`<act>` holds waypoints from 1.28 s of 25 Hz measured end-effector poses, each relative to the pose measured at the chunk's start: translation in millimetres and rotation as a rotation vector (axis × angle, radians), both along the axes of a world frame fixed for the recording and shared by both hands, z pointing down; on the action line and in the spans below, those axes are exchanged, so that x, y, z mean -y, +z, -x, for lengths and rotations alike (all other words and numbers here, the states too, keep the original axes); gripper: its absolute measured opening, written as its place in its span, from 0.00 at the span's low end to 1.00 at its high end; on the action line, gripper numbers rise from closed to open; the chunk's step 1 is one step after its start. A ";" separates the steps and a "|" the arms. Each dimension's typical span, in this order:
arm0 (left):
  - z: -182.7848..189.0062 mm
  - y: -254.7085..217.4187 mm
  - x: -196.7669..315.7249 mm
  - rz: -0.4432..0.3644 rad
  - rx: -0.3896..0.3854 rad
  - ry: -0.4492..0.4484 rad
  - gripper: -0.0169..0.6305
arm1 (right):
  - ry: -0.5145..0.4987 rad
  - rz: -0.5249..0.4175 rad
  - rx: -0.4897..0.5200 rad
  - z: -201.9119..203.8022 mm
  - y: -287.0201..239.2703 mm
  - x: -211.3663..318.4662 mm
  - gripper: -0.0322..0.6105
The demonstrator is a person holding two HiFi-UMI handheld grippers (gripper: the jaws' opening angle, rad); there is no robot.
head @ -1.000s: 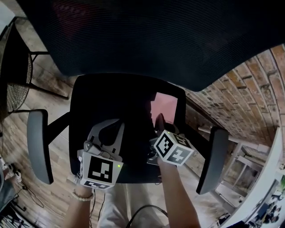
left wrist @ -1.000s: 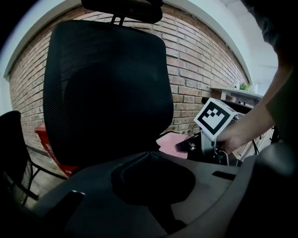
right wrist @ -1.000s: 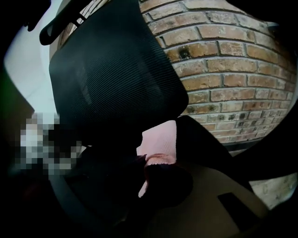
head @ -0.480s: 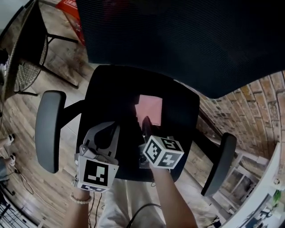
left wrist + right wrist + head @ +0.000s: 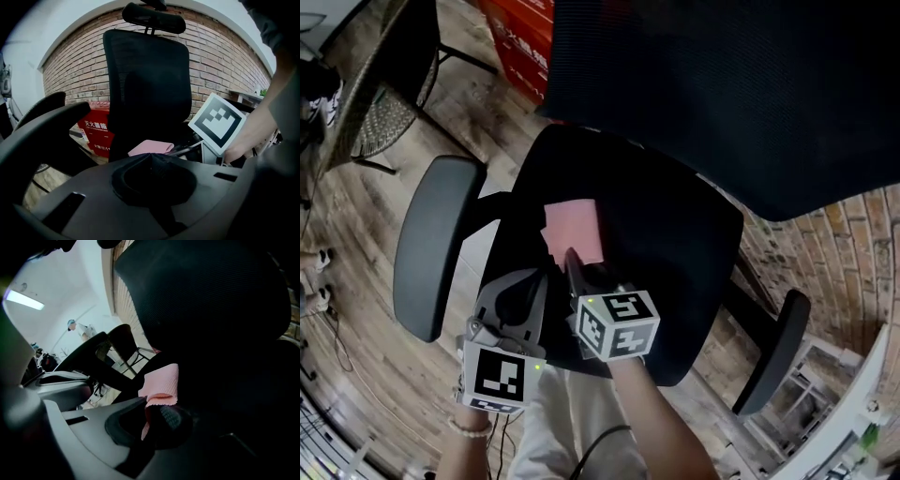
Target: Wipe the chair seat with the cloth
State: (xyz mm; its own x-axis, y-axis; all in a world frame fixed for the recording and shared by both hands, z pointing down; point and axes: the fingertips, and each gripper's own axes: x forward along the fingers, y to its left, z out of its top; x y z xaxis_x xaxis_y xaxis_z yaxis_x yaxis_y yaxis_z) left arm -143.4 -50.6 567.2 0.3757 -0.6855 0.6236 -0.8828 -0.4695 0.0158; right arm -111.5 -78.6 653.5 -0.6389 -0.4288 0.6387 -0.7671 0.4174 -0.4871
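A black office chair fills the head view, its seat [image 5: 675, 253] below the mesh backrest [image 5: 722, 84]. A pink cloth [image 5: 574, 230] lies flat on the left part of the seat. My right gripper [image 5: 573, 261] is shut on the cloth's near edge and rests low on the seat. In the right gripper view the cloth [image 5: 161, 380] is pinched and folded between the jaws of the right gripper [image 5: 157, 404]. My left gripper [image 5: 538, 276] hovers just left of it over the seat's front left edge. Its jaws meet with nothing between them. The left gripper view shows the cloth [image 5: 151, 147] ahead.
Grey armrests stand at the left [image 5: 431, 244] and right [image 5: 773, 352] of the seat. A red box [image 5: 520, 37] and a wire mesh chair [image 5: 375, 112] stand on the wooden floor beyond. A brick wall [image 5: 220, 70] runs behind the chair.
The right gripper has dragged the pink cloth across the seat from its right side to its left side. The left gripper has kept its place beside it.
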 end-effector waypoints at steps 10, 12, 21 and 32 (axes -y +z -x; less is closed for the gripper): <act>25.4 -2.2 -27.1 0.001 -0.005 -0.088 0.05 | -0.181 0.014 0.046 58.4 -7.2 -36.0 0.13; 24.3 -2.0 -28.5 0.001 -0.008 -0.088 0.05 | -0.162 0.016 0.039 54.1 -6.0 -35.6 0.13; -3.7 -1.9 -18.4 0.004 -0.014 -0.019 0.05 | 0.021 0.028 -0.009 -9.0 2.2 -20.1 0.13; -77.9 -10.5 4.2 -0.016 -0.027 0.170 0.05 | 0.391 0.030 -0.100 -151.5 3.0 -10.1 0.13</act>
